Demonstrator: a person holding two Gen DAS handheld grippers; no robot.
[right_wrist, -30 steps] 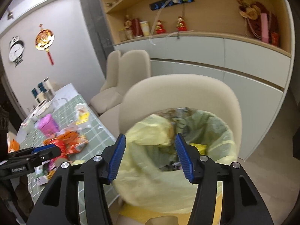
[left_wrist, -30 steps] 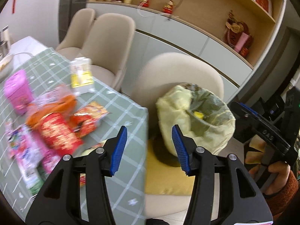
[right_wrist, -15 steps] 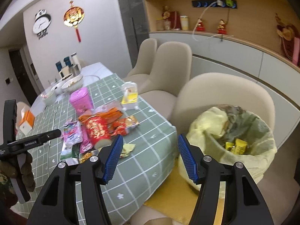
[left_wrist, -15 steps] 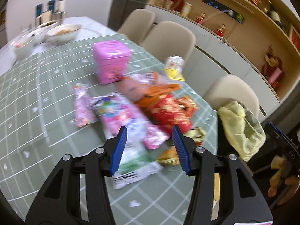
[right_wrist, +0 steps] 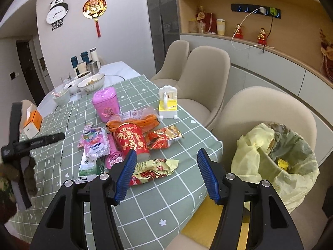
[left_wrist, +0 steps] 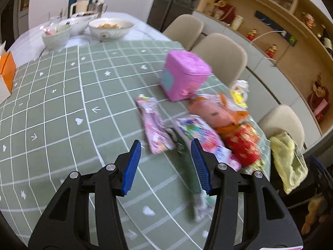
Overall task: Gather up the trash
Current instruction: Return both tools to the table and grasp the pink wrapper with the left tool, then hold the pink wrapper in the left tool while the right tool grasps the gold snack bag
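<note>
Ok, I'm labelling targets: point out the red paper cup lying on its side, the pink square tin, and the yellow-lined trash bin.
red paper cup (right_wrist: 131,138), right wrist view, printed side wall.
pink square tin (right_wrist: 106,106), right wrist view, front face.
yellow-lined trash bin (right_wrist: 245,162), right wrist view, liner's outer left side.

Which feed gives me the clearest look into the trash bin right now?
The right wrist view. It looks down on the trash bin, so its open mouth, yellow liner and a yellow wrapper inside all show. The left wrist view catches only the liner's crumpled outer side at the frame's right edge, past the table.
</note>
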